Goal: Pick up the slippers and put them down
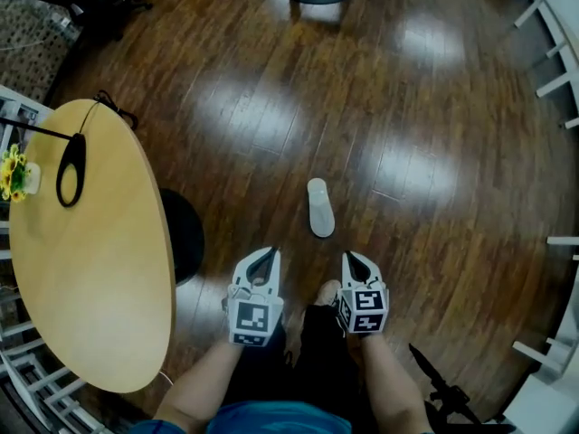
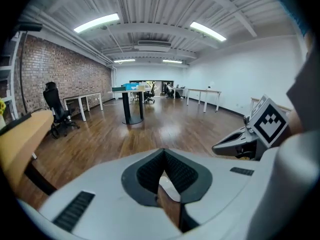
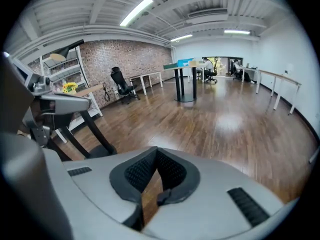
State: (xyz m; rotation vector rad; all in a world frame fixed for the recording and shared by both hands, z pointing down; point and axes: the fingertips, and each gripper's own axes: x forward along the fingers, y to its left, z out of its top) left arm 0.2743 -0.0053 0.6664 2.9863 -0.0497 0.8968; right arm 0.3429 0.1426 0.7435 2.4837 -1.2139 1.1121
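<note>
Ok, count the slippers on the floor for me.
1: a white slipper lies on the wooden floor, right of the round table. Another may be hidden beneath the person.

White slipper (image 1: 319,208), glossy dark-brown plank floor (image 1: 434,107), tan desk (image 1: 99,269), yellow flowers (image 1: 11,172), black-and-white square-patterned marker cubes (image 1: 254,320)

floor (image 1: 407,107): dark wood planks, glossy | table top (image 1: 99,269): pale wood, smooth matt | slipper (image 1: 319,208): smooth matt white | left gripper (image 2: 164,153): matt grey plastic, pads (image 2: 148,175) black, ribbed | brick wall (image 2: 65,74): rough
</note>
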